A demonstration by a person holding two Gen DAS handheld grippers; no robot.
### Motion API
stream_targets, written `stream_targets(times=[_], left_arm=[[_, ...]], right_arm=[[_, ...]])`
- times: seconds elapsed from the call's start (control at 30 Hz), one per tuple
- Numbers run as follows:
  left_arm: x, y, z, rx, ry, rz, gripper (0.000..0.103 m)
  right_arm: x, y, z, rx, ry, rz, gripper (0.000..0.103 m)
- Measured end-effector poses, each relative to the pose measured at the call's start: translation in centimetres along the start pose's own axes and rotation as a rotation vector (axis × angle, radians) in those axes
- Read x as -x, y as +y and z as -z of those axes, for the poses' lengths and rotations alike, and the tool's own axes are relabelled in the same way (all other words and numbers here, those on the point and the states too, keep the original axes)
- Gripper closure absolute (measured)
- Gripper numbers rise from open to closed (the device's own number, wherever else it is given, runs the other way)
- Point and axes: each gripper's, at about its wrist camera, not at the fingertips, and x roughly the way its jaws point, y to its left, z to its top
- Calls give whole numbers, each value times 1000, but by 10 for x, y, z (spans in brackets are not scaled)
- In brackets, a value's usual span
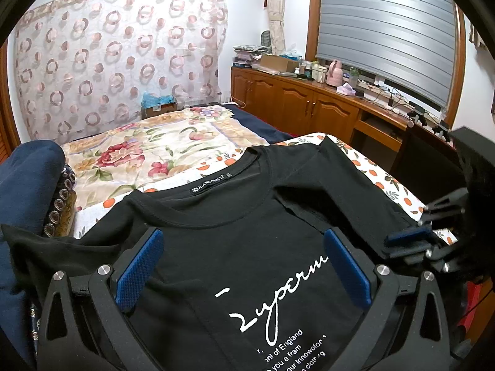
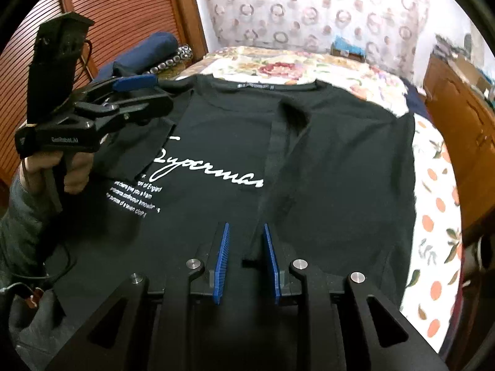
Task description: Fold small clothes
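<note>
Your black tee (image 2: 324, 167) lies flat on the orange-print sheet (image 2: 433, 216), its folded edge running to 12 o'clock between your right gripper (image 2: 246, 244)'s narrowly parted pads, nothing pinched, while your left gripper (image 1: 244, 269) hovers wide open, empty, angled down over the chest print.

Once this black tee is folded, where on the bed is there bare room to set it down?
Free: the floral quilt beyond the T-shirt collar, toward the patterned curtain. A narrow strip of orange-print sheet stays bare between the shirt and the wooden cabinets. Crowded: the navy bundle at the quilt's other edge, and the cluttered cabinet top.
</note>
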Motion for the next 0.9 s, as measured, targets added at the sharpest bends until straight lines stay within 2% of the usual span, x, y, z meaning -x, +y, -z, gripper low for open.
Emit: stream_targets(times=[0.1, 0.17, 0.27, 0.4, 0.57, 0.73, 0.9], left_arm=[[-1, 0, -1, 1, 0, -2, 0], [-1, 0, -1, 2, 1, -2, 0], [-2, 3, -1, 6, 3, -12, 0], [-5, 10, -3, 18, 6, -40, 0], [-4, 26, -9, 56, 10, -65, 0], [10, 43, -18, 79, 22, -128, 0], [32, 61, -11, 83, 57, -230, 0]], right_arm=[[3, -13, -6, -13, -33, 47, 78], [1, -25, -13, -16, -58, 107, 71], [-15, -41, -23, -28, -63, 185, 69], [-40, -48, -33, -14, -56, 190, 69], [-47, -68, -49, -24, -88, 233, 69], [-62, -104, -59, -77, -53, 253, 45], [-78, -132, -69, -81, -24, 308, 41]])
